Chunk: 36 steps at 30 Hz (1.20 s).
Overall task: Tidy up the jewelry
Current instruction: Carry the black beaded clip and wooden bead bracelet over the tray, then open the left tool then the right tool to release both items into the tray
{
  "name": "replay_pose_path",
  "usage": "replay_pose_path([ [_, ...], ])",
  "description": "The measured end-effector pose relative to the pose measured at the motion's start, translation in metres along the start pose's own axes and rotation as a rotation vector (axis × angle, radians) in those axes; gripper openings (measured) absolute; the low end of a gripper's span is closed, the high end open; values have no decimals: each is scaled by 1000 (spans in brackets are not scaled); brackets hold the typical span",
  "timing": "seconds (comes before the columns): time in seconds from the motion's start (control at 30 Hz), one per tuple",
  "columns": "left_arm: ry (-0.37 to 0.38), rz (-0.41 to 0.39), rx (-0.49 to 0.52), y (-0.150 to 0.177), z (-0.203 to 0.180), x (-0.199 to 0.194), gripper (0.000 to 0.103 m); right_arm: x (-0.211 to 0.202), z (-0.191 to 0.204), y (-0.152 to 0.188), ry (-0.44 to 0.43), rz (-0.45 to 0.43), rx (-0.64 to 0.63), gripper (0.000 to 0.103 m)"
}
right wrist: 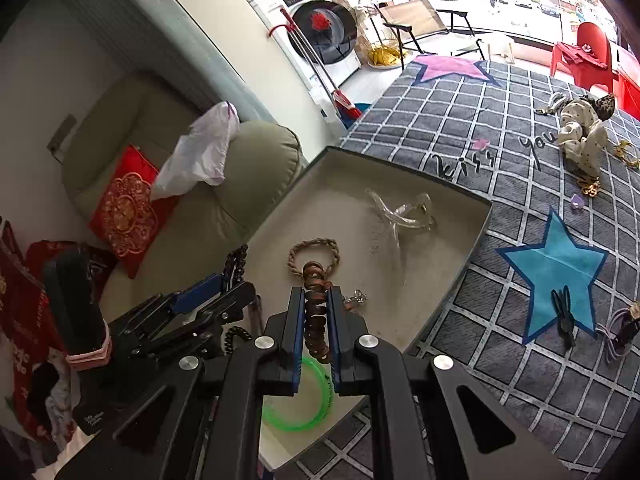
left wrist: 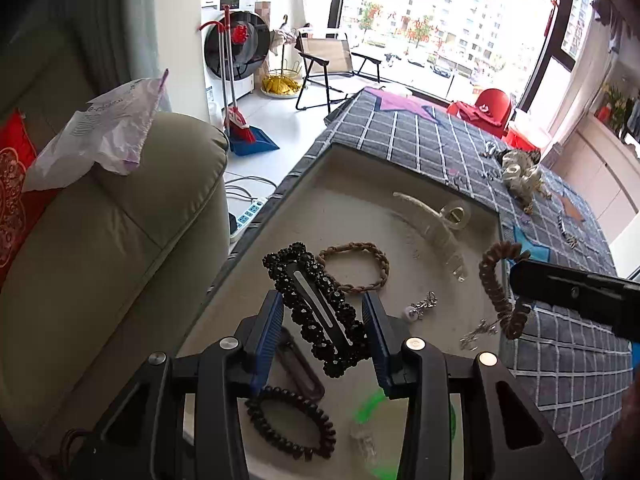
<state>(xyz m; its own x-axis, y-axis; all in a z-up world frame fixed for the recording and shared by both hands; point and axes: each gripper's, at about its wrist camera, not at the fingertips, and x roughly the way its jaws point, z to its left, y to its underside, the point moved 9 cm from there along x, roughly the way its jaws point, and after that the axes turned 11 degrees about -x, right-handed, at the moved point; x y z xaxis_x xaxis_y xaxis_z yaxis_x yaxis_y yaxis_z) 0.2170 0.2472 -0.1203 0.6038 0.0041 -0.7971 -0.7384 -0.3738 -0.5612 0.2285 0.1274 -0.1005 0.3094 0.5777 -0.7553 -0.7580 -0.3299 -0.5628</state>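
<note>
A shallow beige tray [left wrist: 352, 176] lies on the checked cloth. My left gripper [left wrist: 324, 304] is over its near left part, its jaws apart, with a black beaded hair clip [left wrist: 320, 308] between them; I cannot tell whether it is held or lies in the tray. My right gripper [right wrist: 316, 300] is shut on a brown spiral hair tie [right wrist: 316, 312], held above the tray; it also shows in the left wrist view [left wrist: 500, 288]. In the tray lie a braided tan band [left wrist: 356, 266], a clear claw clip [left wrist: 436, 224], a black coil tie [left wrist: 290, 420], a green ring [right wrist: 298, 400] and small earrings [left wrist: 420, 308].
A beige sofa [left wrist: 120, 240] with a red cushion [right wrist: 128, 208] and a plastic bag [left wrist: 100, 136] stands left of the table. On the cloth [right wrist: 460, 128] to the right lie a spotted scrunchie [right wrist: 580, 132], gold chains [right wrist: 590, 190], a small black clip [right wrist: 562, 314] and a lilac tie [right wrist: 618, 336].
</note>
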Motion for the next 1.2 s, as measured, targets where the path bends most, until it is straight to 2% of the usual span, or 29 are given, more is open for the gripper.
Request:
replay_pose_path([
  [0.33,-57,40,9,6,3,29,43,26,-24,9,48,55,36,12],
  [0.8,-125,66,44,18,4,42,46,53,-37,23,54,111,77,12],
  [0.83,-130,69,47,18,4,42,53,54,-38,23,55,114,78,12],
  [0.87,-137,67,47,18,5,42,73,55,-38,23,55,115,79,12],
  [0.9,-143,57,46,18,5,41,79,55,-38,23,56,116,79,13],
  [0.97,-155,27,53,15,5,36,81,57,-39,23,56,122,81,13],
  [1.2,-157,31,48,10,4,33,81,54,-35,21,48,123,73,16],
])
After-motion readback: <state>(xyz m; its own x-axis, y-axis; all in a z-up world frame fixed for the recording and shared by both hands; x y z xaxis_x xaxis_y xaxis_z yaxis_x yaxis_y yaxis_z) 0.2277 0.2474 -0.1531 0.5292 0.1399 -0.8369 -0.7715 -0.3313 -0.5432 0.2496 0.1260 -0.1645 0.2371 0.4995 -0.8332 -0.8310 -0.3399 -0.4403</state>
